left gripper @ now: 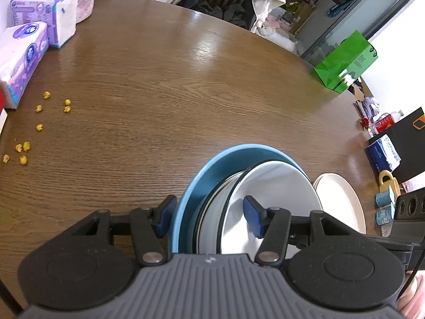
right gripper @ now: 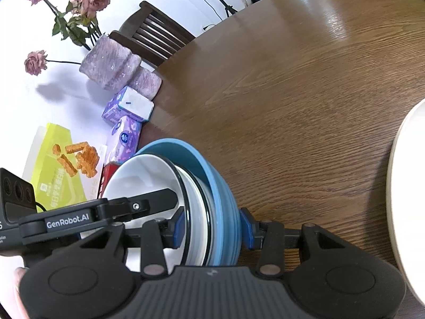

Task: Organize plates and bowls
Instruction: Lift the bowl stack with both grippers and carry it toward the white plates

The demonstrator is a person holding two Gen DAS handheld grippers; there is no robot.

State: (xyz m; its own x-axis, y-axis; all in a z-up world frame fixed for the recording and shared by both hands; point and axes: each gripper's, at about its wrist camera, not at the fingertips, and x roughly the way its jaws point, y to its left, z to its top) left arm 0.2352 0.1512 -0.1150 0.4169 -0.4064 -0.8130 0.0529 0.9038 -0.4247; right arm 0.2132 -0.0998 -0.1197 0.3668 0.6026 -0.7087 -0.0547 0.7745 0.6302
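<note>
Both grippers clamp one nested stack of dishes, tilted on edge above the brown wooden bench [left gripper: 164,85]. Between the jaws of the left gripper [left gripper: 208,219] sits the rim of a blue bowl [left gripper: 212,164] with a white black-rimmed bowl [left gripper: 276,183] nested inside it; one blue pad presses the blue bowl's outer wall, the other lies against the white bowl's inner face. The right gripper [right gripper: 211,228] grips the same stack from the other side, its pads closed on the white black-rimmed bowl [right gripper: 148,170] and the blue bowl [right gripper: 223,199]. At least one more white dish shows edge-on between the two bowls. Just right of the left jaws a cream plate [left gripper: 342,199] lies flat on the bench. Farther left of the left jaws lie scattered yellow crumbs [left gripper: 39,127], then purple tissue packs [left gripper: 24,53]. Beyond, far right, stands a green paper bag [left gripper: 345,63].
</note>
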